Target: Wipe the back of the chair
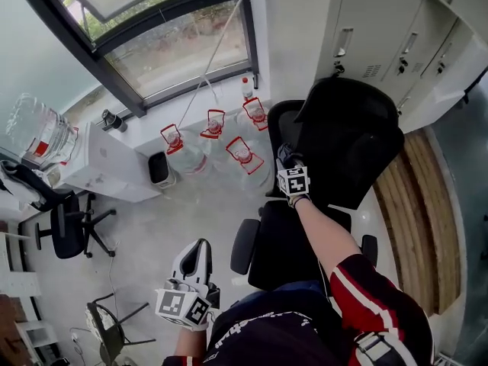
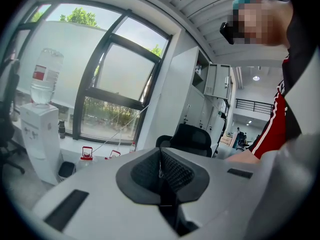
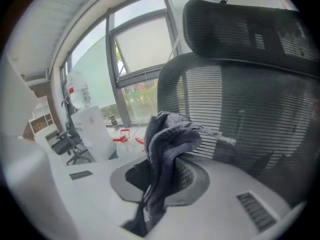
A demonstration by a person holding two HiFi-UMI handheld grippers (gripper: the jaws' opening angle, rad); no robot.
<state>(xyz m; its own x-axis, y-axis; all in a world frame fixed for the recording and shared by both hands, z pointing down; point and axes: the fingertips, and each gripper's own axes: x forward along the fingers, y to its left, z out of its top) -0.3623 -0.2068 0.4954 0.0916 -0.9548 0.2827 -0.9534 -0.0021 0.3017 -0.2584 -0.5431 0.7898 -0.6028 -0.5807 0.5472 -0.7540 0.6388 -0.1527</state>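
The black office chair stands in front of me, its mesh back (image 1: 347, 139) upright behind the seat (image 1: 290, 242). My right gripper (image 1: 287, 157) is at the left edge of the chair back and is shut on a grey cloth (image 3: 170, 134). In the right gripper view the bunched cloth rises from the right gripper (image 3: 162, 176), close to the mesh back (image 3: 245, 114) and below the headrest (image 3: 240, 14). My left gripper (image 1: 197, 259) hangs low at the left, away from the chair. Its jaws are shut on nothing in the left gripper view (image 2: 161, 171), with the chair (image 2: 192, 139) farther off.
Several water jugs with red handles (image 1: 229, 143) sit on the floor under the window, left of the chair. A water dispenser (image 1: 38, 132) and another black chair (image 1: 69, 223) stand at the far left. Grey lockers (image 1: 389, 36) and a wooden slatted bench (image 1: 427, 212) are on the right.
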